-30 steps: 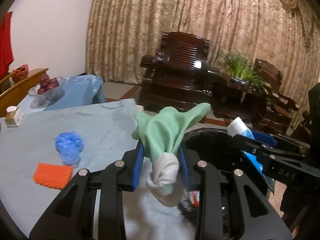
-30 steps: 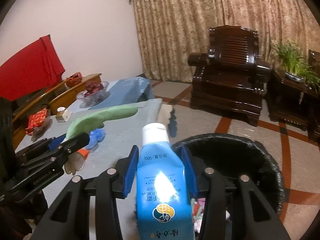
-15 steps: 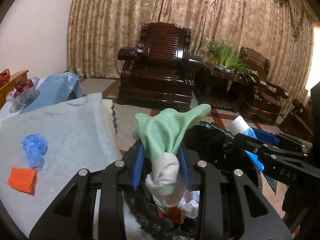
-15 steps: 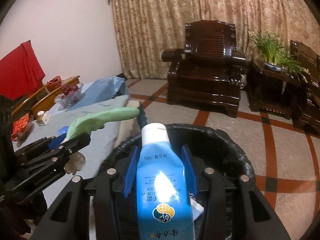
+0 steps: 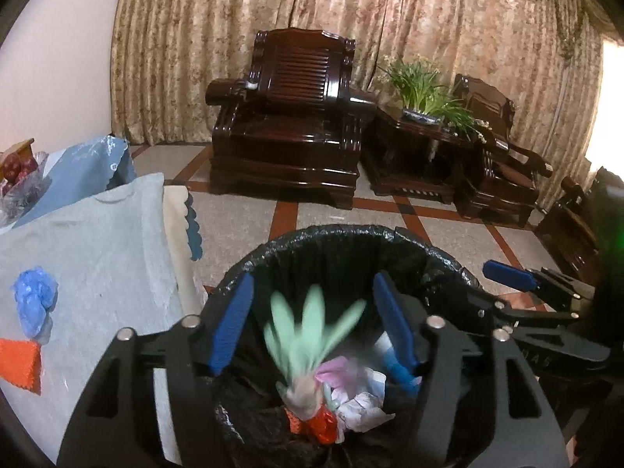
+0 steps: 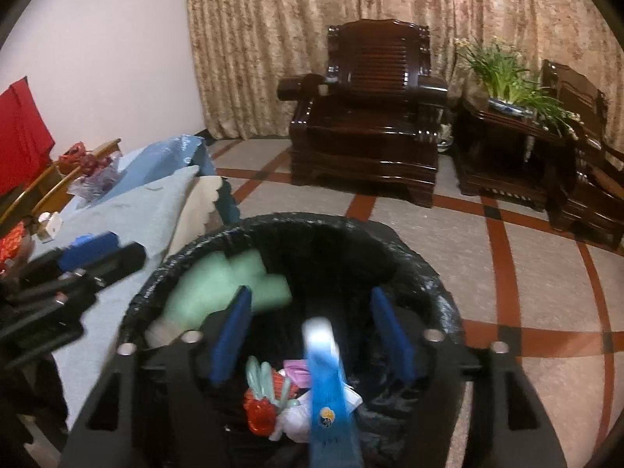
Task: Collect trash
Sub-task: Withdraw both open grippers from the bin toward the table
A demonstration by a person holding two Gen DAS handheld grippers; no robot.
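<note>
I am opening both tongs over the black-lined bin [image 5: 351, 241]: my left gripper [image 5: 312, 319] is releasing the green glove [image 5: 308, 339], my right gripper [image 6: 312, 331] the blue tube [image 6: 325, 386], both falling blurred inside.

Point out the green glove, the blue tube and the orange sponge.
green glove [image 5: 308, 335]: left wrist view, on its blurred fingers over the bin.
blue tube [image 6: 325, 382]: right wrist view, on its blue body.
orange sponge [image 5: 19, 362]: left wrist view, on its top face.
</note>
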